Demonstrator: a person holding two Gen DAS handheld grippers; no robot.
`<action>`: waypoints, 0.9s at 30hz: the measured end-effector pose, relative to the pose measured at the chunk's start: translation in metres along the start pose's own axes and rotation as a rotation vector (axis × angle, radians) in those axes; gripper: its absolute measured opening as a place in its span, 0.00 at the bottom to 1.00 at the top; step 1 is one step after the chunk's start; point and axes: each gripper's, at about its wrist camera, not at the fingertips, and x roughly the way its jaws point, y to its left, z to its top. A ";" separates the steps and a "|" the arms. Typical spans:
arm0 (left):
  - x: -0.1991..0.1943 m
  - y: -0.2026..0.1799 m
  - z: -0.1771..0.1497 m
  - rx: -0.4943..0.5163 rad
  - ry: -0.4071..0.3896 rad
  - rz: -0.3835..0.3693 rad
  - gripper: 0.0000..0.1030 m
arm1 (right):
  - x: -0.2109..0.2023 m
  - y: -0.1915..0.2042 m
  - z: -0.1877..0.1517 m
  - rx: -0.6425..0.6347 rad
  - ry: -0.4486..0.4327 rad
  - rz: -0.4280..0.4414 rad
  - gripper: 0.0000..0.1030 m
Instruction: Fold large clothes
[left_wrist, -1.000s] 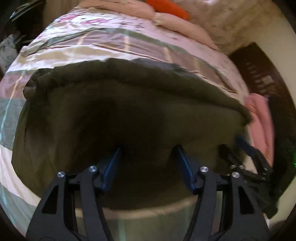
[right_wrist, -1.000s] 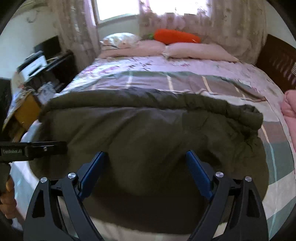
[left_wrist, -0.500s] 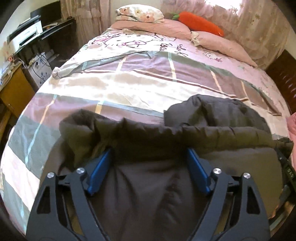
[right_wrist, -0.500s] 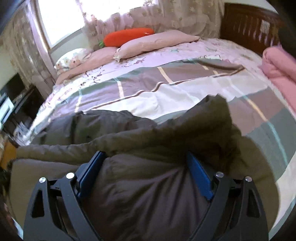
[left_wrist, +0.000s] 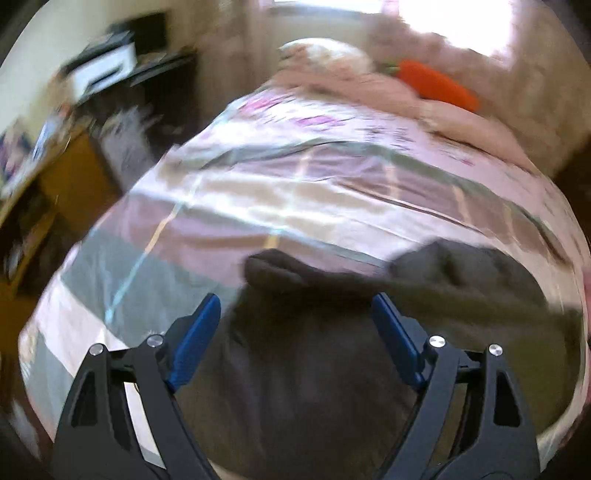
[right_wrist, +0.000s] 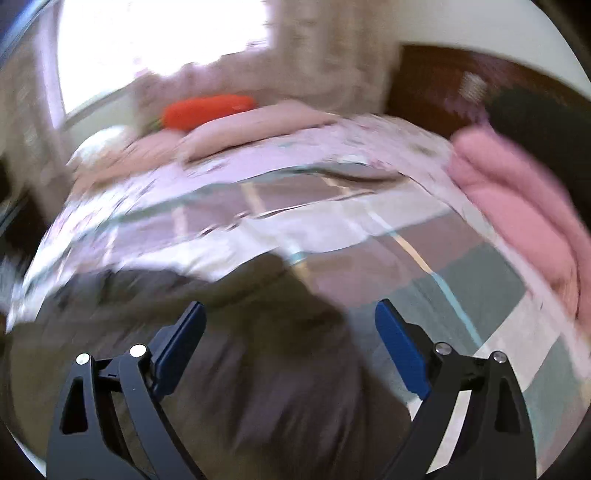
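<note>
Dark olive coat (left_wrist: 314, 369) under and ahead of me | my left claw (left_wrist: 295, 317) and right claw (right_wrist: 290, 319) spread wide, gripping nothing | pink folded blanket (right_wrist: 517, 206) right, carrot pillow (right_wrist: 207, 110) far ahead

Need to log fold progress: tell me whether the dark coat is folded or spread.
Folded: the coat lies bunched, doubled over itself on the bed.

The garment (left_wrist: 332, 369) lay on the bed (left_wrist: 295, 192) at its near end. Behind it, 2 pillows (right_wrist: 255, 125) lay at the far end with a carrot cushion (right_wrist: 207, 110) on them. A folded blanket (right_wrist: 517, 206) lay to the right, a desk (left_wrist: 70, 166) left of the bed.
</note>
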 end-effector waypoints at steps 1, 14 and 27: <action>-0.009 -0.007 -0.005 0.026 0.002 -0.016 0.83 | -0.012 0.012 -0.007 -0.036 0.014 0.006 0.90; 0.041 0.070 -0.063 -0.041 0.264 0.080 0.87 | 0.015 -0.059 -0.089 0.010 0.357 -0.191 0.90; -0.016 0.049 -0.095 0.238 0.081 0.163 0.92 | -0.042 -0.052 -0.073 -0.052 0.098 0.000 0.90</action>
